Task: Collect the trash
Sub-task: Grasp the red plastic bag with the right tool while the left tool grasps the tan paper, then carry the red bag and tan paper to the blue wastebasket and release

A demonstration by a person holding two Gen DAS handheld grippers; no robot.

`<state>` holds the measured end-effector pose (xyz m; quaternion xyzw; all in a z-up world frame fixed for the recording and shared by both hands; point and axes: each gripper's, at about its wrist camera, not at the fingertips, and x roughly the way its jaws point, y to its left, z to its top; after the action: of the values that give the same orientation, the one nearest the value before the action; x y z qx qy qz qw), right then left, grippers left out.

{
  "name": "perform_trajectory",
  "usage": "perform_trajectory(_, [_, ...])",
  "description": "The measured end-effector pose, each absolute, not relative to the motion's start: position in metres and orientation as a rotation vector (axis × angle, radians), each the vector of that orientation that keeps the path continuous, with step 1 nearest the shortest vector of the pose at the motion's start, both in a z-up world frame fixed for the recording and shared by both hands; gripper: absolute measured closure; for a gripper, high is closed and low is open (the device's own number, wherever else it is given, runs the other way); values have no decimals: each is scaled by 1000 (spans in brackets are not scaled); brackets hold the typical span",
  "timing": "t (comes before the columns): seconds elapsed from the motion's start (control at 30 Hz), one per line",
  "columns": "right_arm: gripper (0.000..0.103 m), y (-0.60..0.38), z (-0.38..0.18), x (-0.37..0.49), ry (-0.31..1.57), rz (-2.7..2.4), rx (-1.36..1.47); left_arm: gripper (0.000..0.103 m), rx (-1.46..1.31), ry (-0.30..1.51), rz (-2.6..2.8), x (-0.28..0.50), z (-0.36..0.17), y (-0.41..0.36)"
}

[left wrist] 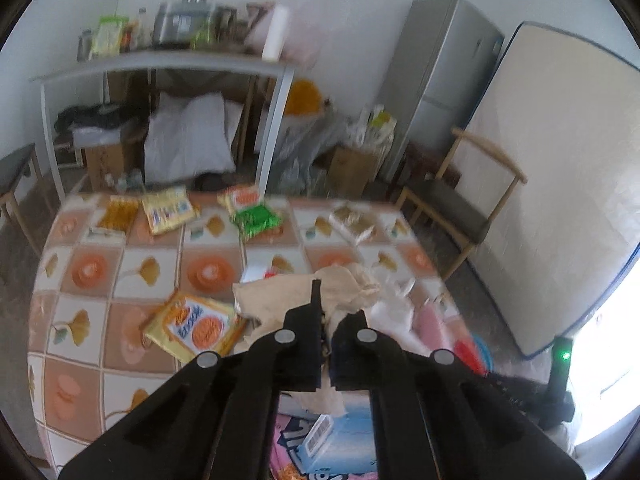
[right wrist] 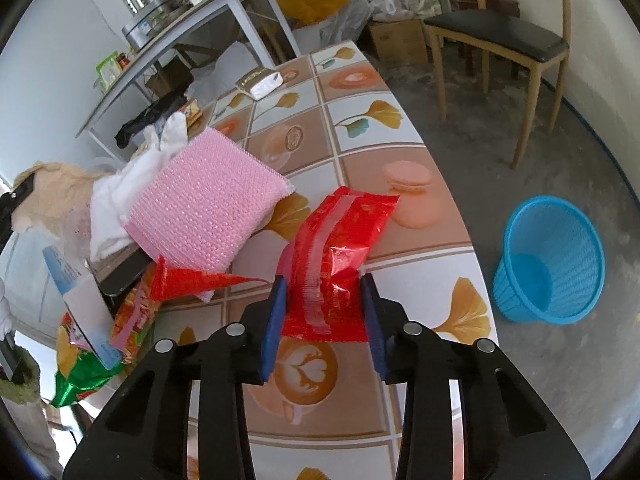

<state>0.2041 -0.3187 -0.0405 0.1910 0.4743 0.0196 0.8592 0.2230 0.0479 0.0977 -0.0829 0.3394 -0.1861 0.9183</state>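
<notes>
Red foil wrapper (right wrist: 336, 256) between right claw (right wrist: 324, 312) fingers — near end hidden.

left wrist: high over the tiled-pattern table (left wrist: 140, 272), facing the far wall, frame blurred | right wrist: close above table edge, blue plastic basket (right wrist: 550, 260) at right | shared: pink knitted pad (right wrist: 208, 208), table

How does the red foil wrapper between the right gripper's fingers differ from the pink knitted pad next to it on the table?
The red foil wrapper is shiny, crinkled and thin; the pink knitted pad is matte, textured and thicker. The wrapper lies between the right gripper fingers, while the pad is outside them, propped tilted on a white cloth. The wrapper carries a pale strip; the pad is one plain colour. Both are on the tiled tablecloth.
</notes>
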Motion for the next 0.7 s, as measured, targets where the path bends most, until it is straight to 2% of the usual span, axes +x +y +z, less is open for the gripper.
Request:
perform_trajectory(0.4, [71, -335, -8, 186, 884, 38, 460, 101, -151, 425, -438, 180, 177, 36])
perform_trajectory(0.7, [71, -364, 9, 158, 786, 35, 542, 101, -131, 371, -586, 160, 212, -22])
